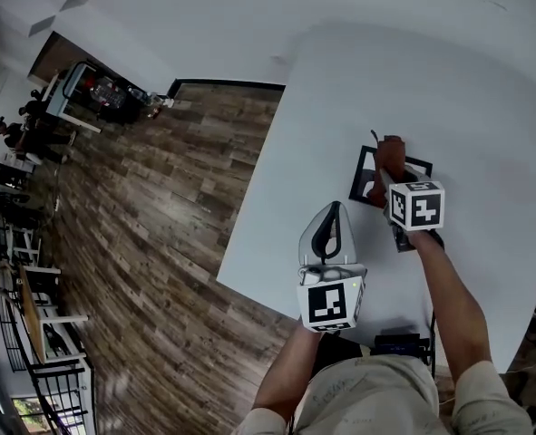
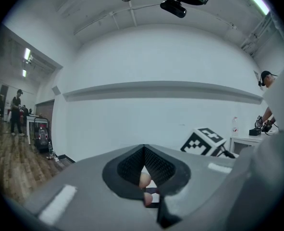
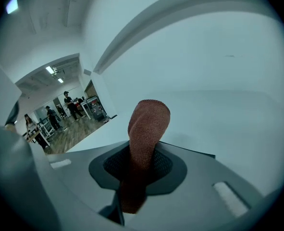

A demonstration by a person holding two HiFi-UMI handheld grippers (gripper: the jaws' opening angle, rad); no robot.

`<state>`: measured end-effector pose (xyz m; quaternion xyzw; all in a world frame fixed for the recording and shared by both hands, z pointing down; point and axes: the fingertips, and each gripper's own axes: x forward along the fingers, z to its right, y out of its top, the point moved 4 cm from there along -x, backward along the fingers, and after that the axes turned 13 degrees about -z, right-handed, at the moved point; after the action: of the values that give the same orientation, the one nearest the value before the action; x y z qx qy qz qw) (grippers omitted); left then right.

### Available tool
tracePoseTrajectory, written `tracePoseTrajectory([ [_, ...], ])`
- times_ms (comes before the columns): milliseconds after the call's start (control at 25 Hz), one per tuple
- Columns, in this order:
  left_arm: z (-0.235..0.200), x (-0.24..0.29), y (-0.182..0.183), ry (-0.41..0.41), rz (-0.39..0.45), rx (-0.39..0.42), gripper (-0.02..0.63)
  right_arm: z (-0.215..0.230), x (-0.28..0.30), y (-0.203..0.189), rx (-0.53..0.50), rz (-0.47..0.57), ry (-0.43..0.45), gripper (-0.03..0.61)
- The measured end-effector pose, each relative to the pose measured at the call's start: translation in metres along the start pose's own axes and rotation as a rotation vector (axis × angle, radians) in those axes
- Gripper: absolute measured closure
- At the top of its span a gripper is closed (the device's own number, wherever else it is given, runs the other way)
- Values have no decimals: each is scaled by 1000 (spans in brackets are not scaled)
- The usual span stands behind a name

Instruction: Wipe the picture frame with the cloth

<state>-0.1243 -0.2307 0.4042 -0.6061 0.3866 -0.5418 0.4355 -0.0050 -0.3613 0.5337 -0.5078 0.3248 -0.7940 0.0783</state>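
Observation:
A black picture frame (image 1: 365,164) lies flat on the white table (image 1: 467,98). A reddish-brown cloth (image 1: 390,152) rests on the frame, with my right gripper (image 1: 383,185) shut on it. In the right gripper view the cloth (image 3: 148,121) sticks up out of the closed jaws (image 3: 141,163), and a thin dark edge of the frame (image 3: 199,151) shows behind them. My left gripper (image 1: 333,208) hovers near the table's front left edge, left of the frame and apart from it. Its jaws (image 2: 144,150) are closed with nothing held, and the right gripper's marker cube (image 2: 204,141) shows beyond them.
Wooden floor (image 1: 159,207) lies left of the table's edge (image 1: 249,207). People and equipment stand far off at the left (image 1: 32,125). A dark object (image 1: 399,343) sits at the table's near edge. A side table with a bottle (image 2: 235,125) stands to the right.

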Motion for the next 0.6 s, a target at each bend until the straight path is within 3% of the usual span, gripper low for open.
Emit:
tracePoseTrajectory([
  [280,-17,0,-7,25,-13,23,613,-10,78,16,66,-156,26,482],
  [600,-17,5,-13,10,-41,18,613,3,94,8,80,-216,1,482],
])
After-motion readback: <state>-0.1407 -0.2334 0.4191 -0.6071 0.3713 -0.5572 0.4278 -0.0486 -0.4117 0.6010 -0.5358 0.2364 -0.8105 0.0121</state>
